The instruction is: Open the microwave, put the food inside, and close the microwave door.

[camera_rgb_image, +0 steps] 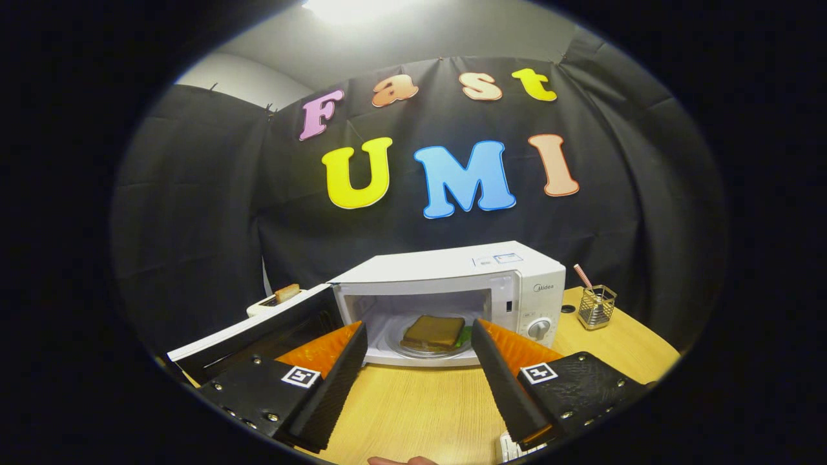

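Now food (431,332) already on plate inside microwave (452,284), door (258,332) swung wide open to left. Gripper (418,339) empty, fingers spread, before opening. Closing step remains: next move probably go around door, push it shut.

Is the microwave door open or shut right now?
Open. The door swings out beside the microwave, exposing the sandwich inside. The gripper is open, holding nothing.

This is a staged recording booth dressed as a small kitchen corner. Black cloth (194,213) hangs as walls around a wooden table (420,407) carrying a white microwave (452,271), a toaster (271,302) at the table's left edge, and a wire holder (597,308) near its right edge.
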Tool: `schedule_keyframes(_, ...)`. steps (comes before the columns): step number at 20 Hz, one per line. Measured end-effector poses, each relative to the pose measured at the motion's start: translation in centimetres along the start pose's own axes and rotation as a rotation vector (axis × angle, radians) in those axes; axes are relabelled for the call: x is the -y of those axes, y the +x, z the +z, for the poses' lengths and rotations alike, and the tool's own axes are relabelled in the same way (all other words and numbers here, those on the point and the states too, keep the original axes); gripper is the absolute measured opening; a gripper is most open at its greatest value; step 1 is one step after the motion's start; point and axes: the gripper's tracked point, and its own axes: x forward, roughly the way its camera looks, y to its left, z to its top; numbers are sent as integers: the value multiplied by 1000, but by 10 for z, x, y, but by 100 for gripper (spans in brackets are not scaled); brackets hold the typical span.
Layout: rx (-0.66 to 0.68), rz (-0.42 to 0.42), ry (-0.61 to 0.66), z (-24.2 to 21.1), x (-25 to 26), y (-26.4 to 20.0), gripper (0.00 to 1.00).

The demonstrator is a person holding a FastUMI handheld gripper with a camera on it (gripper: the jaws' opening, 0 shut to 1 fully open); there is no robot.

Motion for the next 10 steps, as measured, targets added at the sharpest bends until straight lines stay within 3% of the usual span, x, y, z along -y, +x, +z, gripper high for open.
schedule_keyframes(3, -10, 29, 10, 4, -17, -21, 97)
schedule_keyframes(10, 14, 198, 18, 16, -92, -77, 94)
